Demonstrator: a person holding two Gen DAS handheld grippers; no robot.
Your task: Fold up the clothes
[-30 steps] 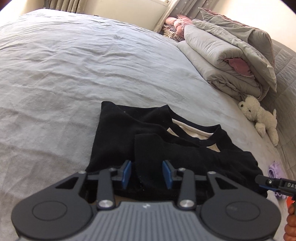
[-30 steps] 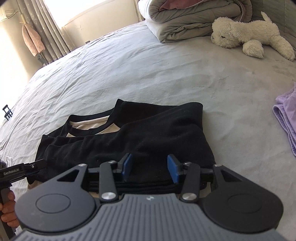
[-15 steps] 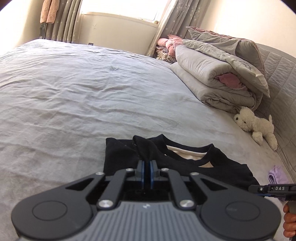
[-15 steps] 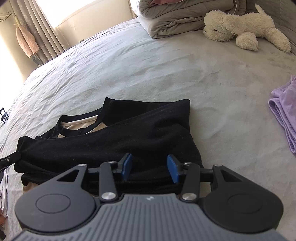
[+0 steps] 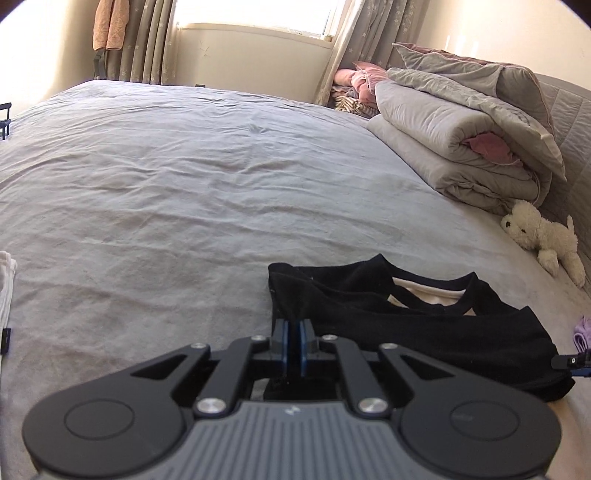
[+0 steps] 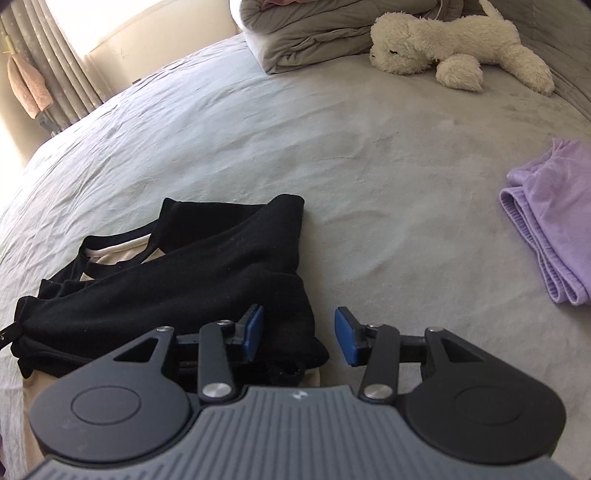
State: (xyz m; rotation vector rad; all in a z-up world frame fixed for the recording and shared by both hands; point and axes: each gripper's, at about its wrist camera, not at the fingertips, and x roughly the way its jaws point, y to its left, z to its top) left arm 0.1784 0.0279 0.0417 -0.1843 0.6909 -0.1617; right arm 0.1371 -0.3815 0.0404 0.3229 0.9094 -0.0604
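Left wrist view showed my left gripper (image 5: 294, 341) with its blue fingers (image 5: 283, 341) pressed together on a pinch of the black top (image 5: 424, 332), at that garment's left near corner. The top lay folded on the grey bed (image 5: 184, 184), its neckline open toward the far side with a pale lining (image 5: 424, 297) showing inside the collar. From this camera the cloth stretched away to the right, and at its far right end I could see the tip of my other tool poking in from the frame edge. Beyond it a white plush dog (image 5: 543, 236) lay near the headboard, just beside a stack of folded grey duvets (image 5: 461, 136). A scrap of purple cloth (image 5: 583, 332) showed at the right edge, and curtains (image 5: 147, 40) hung by the window (image 5: 255, 14) at the back.

In the right wrist view, my right gripper (image 6: 299, 339) had its fingers (image 6: 255, 332) spread apart, holding nothing. The left pad sat over the top's (image 6: 184, 273) near right corner, while the right pad hovered over bare bed (image 6: 332, 129) just past the hem. I could not tell whether the pad touched the fabric. The top ran off to the left from there, bunched in thick layers along its near edge. The purple cloth (image 6: 550, 221) lay folded well apart to the right, and the dog (image 6: 450, 48) rested at the far end against the duvets (image 6: 314, 33).
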